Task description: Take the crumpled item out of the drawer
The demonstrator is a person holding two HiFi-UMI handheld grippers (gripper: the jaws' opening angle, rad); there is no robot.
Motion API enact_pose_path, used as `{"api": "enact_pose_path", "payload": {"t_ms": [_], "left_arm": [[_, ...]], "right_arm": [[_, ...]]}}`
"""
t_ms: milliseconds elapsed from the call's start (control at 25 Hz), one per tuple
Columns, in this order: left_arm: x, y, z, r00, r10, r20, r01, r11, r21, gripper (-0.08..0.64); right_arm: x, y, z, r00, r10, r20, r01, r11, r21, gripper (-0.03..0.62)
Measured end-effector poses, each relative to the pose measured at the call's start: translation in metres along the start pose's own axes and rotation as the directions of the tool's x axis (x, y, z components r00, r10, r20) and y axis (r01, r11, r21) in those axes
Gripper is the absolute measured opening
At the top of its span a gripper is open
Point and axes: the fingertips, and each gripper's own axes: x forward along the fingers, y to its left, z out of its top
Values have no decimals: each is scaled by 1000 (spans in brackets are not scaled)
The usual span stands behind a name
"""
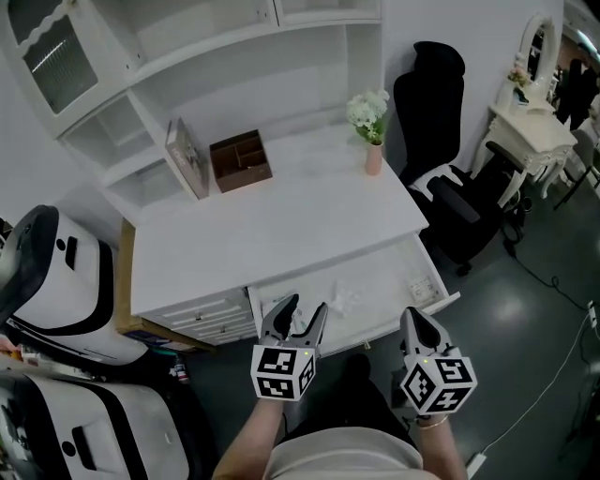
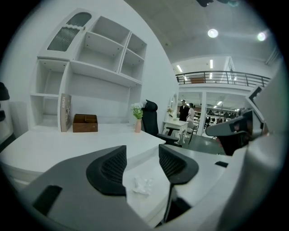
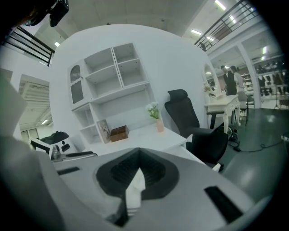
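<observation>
With empty jaws spread, the left gripper point(image 1: 306, 305) is hovering just behind the crumpled white paper point(image 1: 345, 300) in the open white drawer point(image 1: 433, 278), while the right gripper point(image 1: 413, 317), jaws together, is hanging alongside, a black office chair point(image 1: 439, 141) beyond it.

A white tabletop point(image 1: 281, 225) is set against a white wall point(image 1: 469, 28), with open white shelves point(image 1: 187, 56) above. A black chair point(image 1: 441, 122) is placed at its right, a white dressing table point(image 1: 530, 131) beyond. Dark grey floor point(image 1: 525, 319) is seen. Ceiling lights point(image 2: 212, 33) and a railed balcony point(image 2: 216, 79) are shown.

The crumpled item point(image 1: 345, 300) lies in the drawer point(image 1: 389, 278), apparently near its middle.
</observation>
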Motion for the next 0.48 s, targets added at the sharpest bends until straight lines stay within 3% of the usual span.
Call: {"api": "enact_pose_path", "payload": {"t_ms": [480], "left_arm": [[48,14,-18,994,45,-98,-48,999,-22,207]], "right_arm": [[58,-27,20,998,53,-37,-53,999,12,2]]}}
